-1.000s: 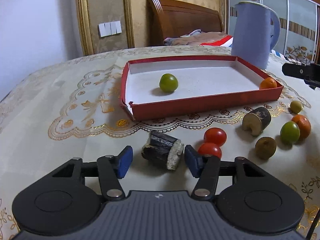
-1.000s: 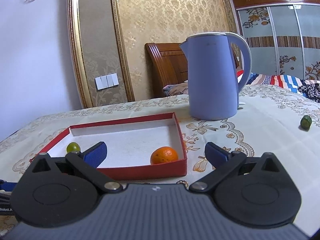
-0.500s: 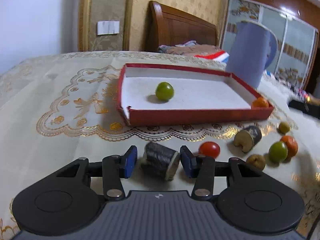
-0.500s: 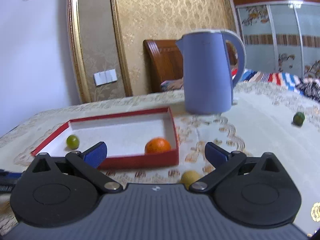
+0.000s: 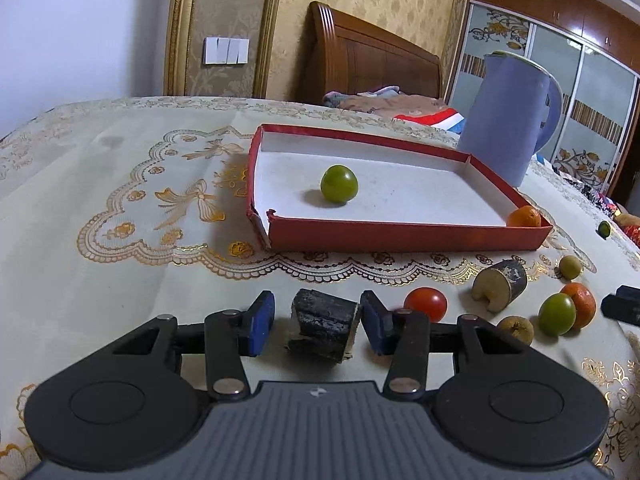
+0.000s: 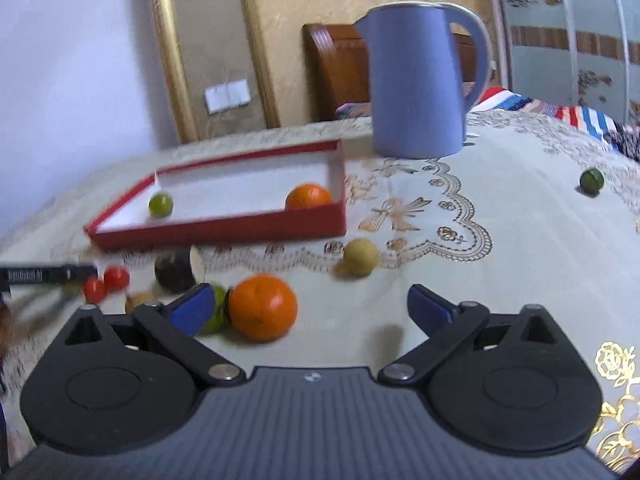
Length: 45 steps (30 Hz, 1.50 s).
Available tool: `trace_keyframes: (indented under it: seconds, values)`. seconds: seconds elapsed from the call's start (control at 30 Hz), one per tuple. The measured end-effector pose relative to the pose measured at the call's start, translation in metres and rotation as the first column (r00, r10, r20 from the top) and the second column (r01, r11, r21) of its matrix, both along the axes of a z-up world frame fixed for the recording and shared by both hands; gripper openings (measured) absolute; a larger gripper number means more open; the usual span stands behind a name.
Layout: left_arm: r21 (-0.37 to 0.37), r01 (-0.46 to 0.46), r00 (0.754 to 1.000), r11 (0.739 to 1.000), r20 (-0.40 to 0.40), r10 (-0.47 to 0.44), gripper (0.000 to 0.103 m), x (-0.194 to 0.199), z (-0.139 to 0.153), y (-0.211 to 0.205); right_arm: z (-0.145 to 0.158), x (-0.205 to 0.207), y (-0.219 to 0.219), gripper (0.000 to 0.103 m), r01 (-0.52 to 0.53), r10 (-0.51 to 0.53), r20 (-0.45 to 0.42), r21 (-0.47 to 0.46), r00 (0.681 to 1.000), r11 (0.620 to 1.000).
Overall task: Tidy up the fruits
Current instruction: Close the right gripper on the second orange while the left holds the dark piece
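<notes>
Here the left gripper fingers seemingly pinch a dark, rough-barked cane chunk, while the right gripper fingers, closing, hold nothing.

Soft indoor light is falling from above, and both views are reading bright enough. The left wrist view is holding sharp: the green fruit in the red tray is casting a faint shadow to its left, and gold threads in the surface are glinting. The wardrobe doors are catching glare. The right wrist view is smearing with motion blur; the tomatoes and the dark bar at left are streaking, and the orange is looking soft. Fisheye bending is curving the wall frames, and the corners are darkening in both views.
</notes>
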<state>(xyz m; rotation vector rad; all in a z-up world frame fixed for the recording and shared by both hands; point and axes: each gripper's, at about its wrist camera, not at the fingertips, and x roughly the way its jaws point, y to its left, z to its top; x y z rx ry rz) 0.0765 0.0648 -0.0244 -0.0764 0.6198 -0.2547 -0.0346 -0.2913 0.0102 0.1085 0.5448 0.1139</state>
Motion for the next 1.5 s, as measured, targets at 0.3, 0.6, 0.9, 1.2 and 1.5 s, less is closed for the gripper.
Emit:
trace_keyframes:
  seconds: [0.3, 0.6, 0.9, 1.2, 1.5]
  values:
    - [0.003, 0.0, 1.0, 1.0, 0.001, 0.0, 0.046, 0.0, 0.0, 0.0, -0.001, 0.008, 0.018, 0.084, -0.067, 0.064, -0.032, -0.087, 0.997, 0.994]
    - [0.003, 0.0, 1.0, 1.0, 0.0, 0.0, 0.046, 0.0, -0.001, 0.001, 0.003, 0.026, 0.027, 0.07, -0.089, 0.084, -0.048, -0.121, 0.995, 0.989]
    - [0.002, 0.0, 1.0, 1.0, 0.0, 0.0, 0.046, 0.0, -0.001, 0.001, 0.002, 0.026, 0.026, 0.049, -0.142, 0.139, -0.045, -0.085, 0.989, 0.986]
    - [0.001, 0.001, 1.0, 1.0, 0.0, -0.001, 0.046, 0.0, 0.0, 0.002, 0.001, 0.025, 0.024, 0.047, -0.141, 0.137, -0.066, -0.065, 0.988, 0.988]
    - [-0.004, 0.001, 1.0, 1.0, 0.0, -0.001, 0.046, 0.0, 0.0, 0.001, -0.006, 0.033, 0.026, 0.04, -0.122, 0.118, -0.092, -0.042, 0.989, 0.992]
